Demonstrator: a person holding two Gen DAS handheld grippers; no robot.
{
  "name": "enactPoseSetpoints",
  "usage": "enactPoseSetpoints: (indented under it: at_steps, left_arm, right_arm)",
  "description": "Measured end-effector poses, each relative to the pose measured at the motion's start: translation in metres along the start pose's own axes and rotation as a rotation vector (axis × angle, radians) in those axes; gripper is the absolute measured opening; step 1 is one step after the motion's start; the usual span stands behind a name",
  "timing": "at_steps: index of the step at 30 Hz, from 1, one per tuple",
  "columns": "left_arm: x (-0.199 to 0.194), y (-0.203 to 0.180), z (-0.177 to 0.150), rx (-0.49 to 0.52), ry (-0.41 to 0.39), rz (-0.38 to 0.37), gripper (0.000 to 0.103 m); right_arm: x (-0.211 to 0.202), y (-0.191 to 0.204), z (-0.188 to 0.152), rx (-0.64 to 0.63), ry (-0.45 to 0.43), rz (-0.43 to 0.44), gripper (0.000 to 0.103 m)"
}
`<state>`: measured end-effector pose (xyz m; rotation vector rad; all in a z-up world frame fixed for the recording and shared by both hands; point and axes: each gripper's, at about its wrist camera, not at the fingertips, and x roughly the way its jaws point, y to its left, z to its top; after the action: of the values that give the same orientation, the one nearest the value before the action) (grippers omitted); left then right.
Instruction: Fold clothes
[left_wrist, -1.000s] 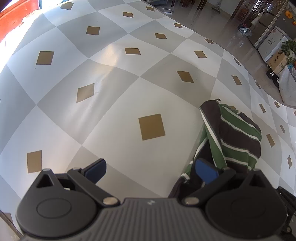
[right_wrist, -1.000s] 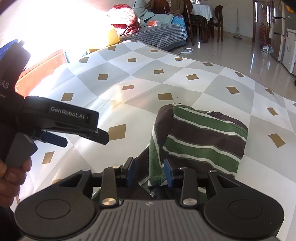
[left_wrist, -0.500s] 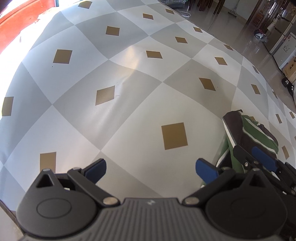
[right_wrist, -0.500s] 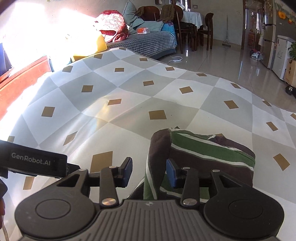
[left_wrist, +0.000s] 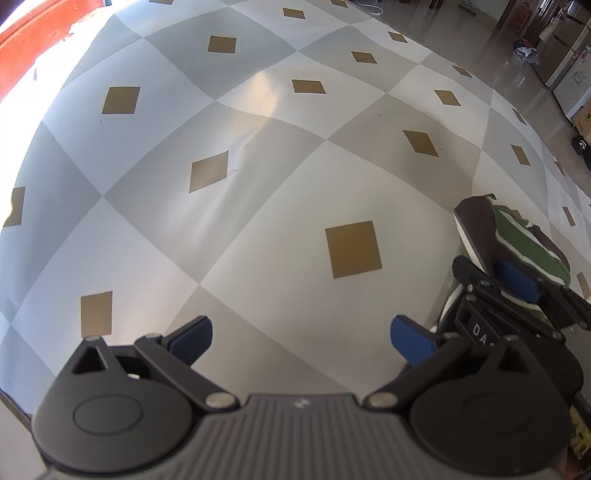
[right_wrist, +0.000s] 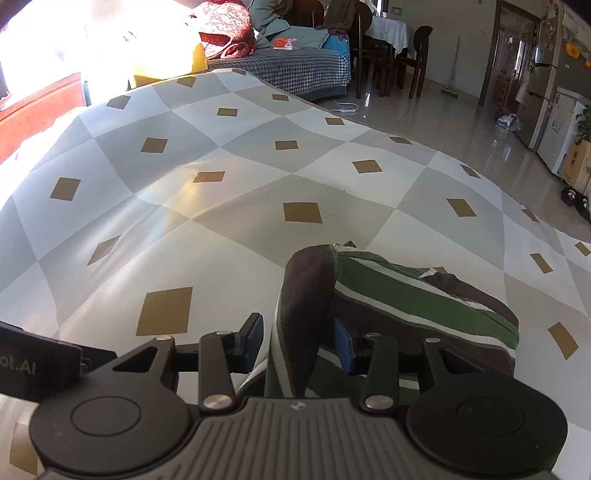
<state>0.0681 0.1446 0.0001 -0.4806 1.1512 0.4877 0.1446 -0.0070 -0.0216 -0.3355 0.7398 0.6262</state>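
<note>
Closest in, the right hand-held gripper (right_wrist: 297, 341) had a raised fold of the green, brown and white striped fabric garment (right_wrist: 406, 299) standing between its blue pads, the jaws part-way closed around the cloth; whether they truly pinched it could not be told. To its left, the left hand-held gripper (left_wrist: 301, 334) stood with jaws wide apart and nothing in them, over bare surface. The garment lay bunched in a compact heap just ahead and right of the right hand-held gripper, resting on the grey-and-white checked worktop cloth with tan diamonds (right_wrist: 229, 206). To fold well, the judgement was that the pinched edge should be carried evenly, low and taut, with the free gripper steadying the opposite edge. Beyond lay a houndstooth-covered couch (right_wrist: 306, 70).
</note>
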Motion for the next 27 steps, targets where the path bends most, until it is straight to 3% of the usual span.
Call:
enactPoseSetpoints:
  at_steps: [6,8,11,18,23,27]
  left_arm:
    - [0.002,0.002,-0.001,-0.01,0.009,-0.001,0.103]
    - [0.002,0.002,-0.001,-0.008,0.01,-0.004,0.103]
    - [0.002,0.0,-0.001,-0.003,0.013,-0.008,0.103]
    - [0.003,-0.003,-0.002,0.002,0.017,-0.014,0.103]
    - [0.003,-0.003,-0.003,-0.002,0.02,-0.016,0.103]
    - [0.002,-0.001,-0.002,-0.013,0.016,-0.012,0.103]
  right_arm:
    - [0.001,-0.006,-0.001,0.046,-0.009,-0.012,0.026]
    - [0.002,-0.01,-0.001,0.068,-0.009,-0.019,0.014]
    - [0.001,-0.013,-0.002,0.084,-0.021,-0.037,0.006]
    - [-0.025,-0.025,0.006,0.161,-0.131,-0.154,0.005]
    - [-0.048,-0.039,0.011,0.232,-0.218,-0.312,0.005]
    - [-0.042,-0.032,0.01,0.209,-0.199,-0.253,0.005]
